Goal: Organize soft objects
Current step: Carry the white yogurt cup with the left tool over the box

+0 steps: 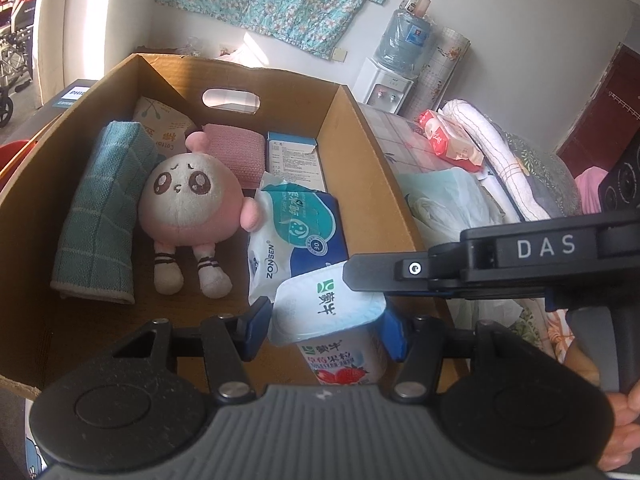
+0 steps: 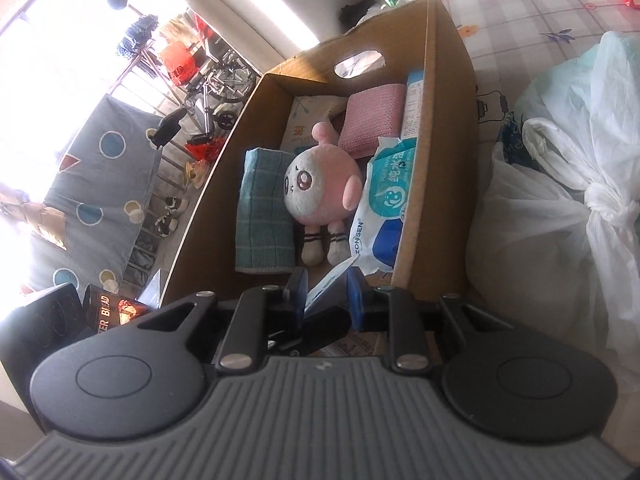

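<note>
Cardboard walls are framing the left wrist view: an open box [image 1: 168,80] is holding a rolled green towel [image 1: 104,212] along its left wall, a pink plush doll [image 1: 188,204] in the middle, a pack of wet wipes [image 1: 296,236] toward the right wall and a pink cloth [image 1: 236,152] at the far end. The left claw [image 1: 326,330] is clamping a yogurt cup [image 1: 340,344] by its sides, just inside the near edge. The right claw [image 1: 360,276] is reaching in from the right, its tip meeting the cup's foil lid [image 1: 320,300].

From the right wrist view, the right claw [image 2: 326,298] is nearly together, pinching the thin lid edge [image 2: 326,284] over the box's near end. White plastic bags [image 2: 560,168] are crowding the bed outside the right wall.

Judging from this, the cup is heading for the bare floor in the near right corner. Keeping it upright and lowering straight down should avoid the wipes and the near wall; room there is tight.
</note>
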A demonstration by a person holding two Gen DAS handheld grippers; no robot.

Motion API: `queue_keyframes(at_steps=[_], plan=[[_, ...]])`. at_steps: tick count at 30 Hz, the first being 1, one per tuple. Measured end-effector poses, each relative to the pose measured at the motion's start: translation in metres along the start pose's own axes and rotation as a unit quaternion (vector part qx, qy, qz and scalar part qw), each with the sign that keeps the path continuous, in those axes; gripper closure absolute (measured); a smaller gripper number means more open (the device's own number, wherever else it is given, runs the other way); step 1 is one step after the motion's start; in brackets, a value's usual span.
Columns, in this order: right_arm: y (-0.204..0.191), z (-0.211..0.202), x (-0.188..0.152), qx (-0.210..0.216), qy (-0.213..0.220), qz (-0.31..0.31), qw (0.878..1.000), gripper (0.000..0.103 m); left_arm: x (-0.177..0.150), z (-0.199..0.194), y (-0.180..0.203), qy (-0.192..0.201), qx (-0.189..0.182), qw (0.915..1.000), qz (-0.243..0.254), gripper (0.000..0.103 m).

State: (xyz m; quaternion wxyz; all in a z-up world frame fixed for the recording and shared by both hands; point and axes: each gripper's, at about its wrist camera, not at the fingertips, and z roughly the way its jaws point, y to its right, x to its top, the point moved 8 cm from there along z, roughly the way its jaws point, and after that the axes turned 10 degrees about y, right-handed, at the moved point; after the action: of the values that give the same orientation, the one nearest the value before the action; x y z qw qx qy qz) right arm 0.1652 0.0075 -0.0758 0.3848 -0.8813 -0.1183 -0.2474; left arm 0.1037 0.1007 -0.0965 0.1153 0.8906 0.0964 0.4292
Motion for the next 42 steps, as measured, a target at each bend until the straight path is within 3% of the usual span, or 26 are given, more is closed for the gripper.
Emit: queue_keyframes(at_steps=[3,9,22,29,32,35,38,40,42], plan=[[-0.005,0.001,-0.001,-0.006,-0.002,-0.02,1.0,0.078,-0.004,0.005,-0.001,-0.011,0.001,0.9999,0.009,0.045],[-0.013,-0.007,0.004,-0.015,0.025,-0.054,0.998,0.058,-0.021,0.015,-0.002,-0.044,0.0,0.999,0.003,0.046],[-0.001,-0.032,0.011,-0.004,0.062,-0.024,0.998,0.058,-0.001,-0.001,0.002,-0.005,-0.011,0.9999,0.003,0.048],[0.019,-0.052,0.017,-0.001,0.092,0.02,0.996,0.057,0.008,0.015,-0.015,-0.055,-0.012,0.9978,-0.034,0.041],[0.03,-0.058,0.016,-0.001,0.099,0.039,0.994,0.056,0.015,0.023,-0.017,-0.076,-0.011,0.9968,-0.018,0.041],[0.042,-0.063,0.016,0.001,0.105,0.057,0.993,0.055,0.014,0.037,-0.02,-0.139,-0.028,0.9886,-0.051,0.039],[0.054,-0.065,0.017,0.003,0.113,0.073,0.991,0.055,0.007,0.058,-0.029,-0.207,-0.048,0.9672,-0.14,0.038],[0.06,-0.065,0.017,0.005,0.116,0.084,0.99,0.054,0.002,0.069,-0.035,-0.227,-0.037,0.9576,-0.174,0.038],[0.067,-0.065,0.017,0.006,0.117,0.092,0.989,0.054,0.0,0.078,-0.039,-0.232,-0.018,0.9558,-0.18,0.037]])
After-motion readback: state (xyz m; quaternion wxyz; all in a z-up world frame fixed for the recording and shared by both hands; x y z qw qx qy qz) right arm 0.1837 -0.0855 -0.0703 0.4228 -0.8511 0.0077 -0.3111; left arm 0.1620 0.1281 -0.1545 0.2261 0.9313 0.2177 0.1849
